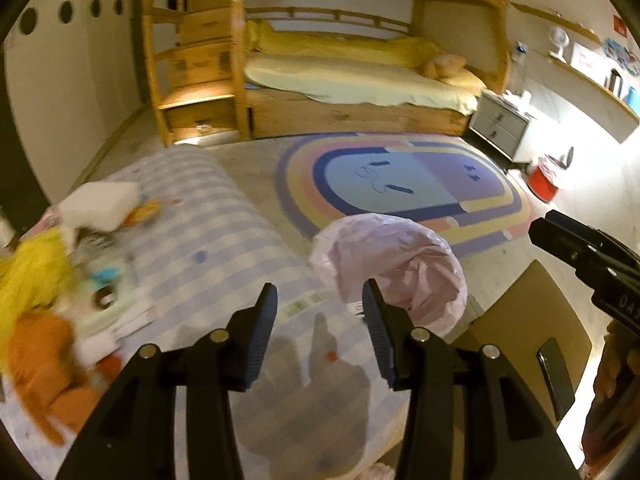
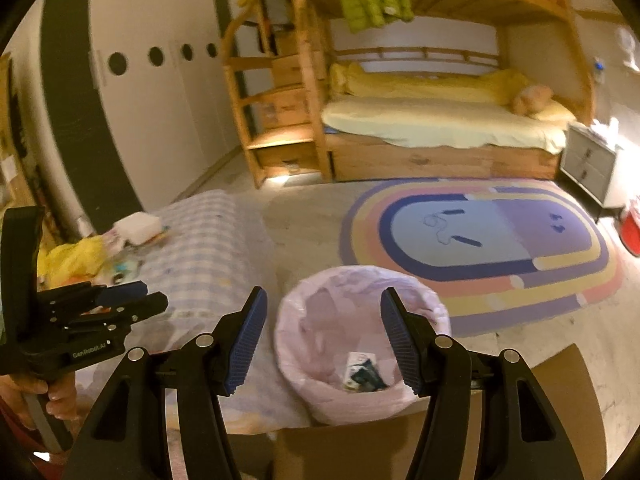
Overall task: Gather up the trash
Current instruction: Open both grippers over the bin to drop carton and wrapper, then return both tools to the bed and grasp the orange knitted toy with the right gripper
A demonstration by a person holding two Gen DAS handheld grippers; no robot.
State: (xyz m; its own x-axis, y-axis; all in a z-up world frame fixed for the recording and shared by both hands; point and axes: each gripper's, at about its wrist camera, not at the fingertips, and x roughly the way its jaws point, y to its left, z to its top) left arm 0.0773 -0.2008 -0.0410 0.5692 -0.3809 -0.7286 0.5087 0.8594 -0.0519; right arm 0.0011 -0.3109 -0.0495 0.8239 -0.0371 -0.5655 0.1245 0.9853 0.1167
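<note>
A bin with a pink liner (image 2: 320, 320) stands on the floor beside the checked table, right below my right gripper (image 2: 324, 296), which is open and empty. A printed wrapper (image 2: 362, 372) lies inside the liner. In the left wrist view the same bin (image 1: 400, 264) sits just beyond my left gripper (image 1: 319, 292), open with nothing between its fingers, above the checked cloth (image 1: 224, 240). Blurred clutter lies at the table's left: a white box (image 1: 100, 204), a yellow item (image 1: 32, 276), an orange item (image 1: 40, 364) and papers. A hand holds the left gripper (image 2: 150, 296).
A brown board (image 1: 532, 320) with a dark phone (image 1: 556, 376) on it lies to the right of the bin. Beyond are a striped oval rug (image 2: 480, 248), a wooden bunk bed (image 2: 440, 120), a grey nightstand (image 2: 588, 164) and a red tub (image 1: 542, 182).
</note>
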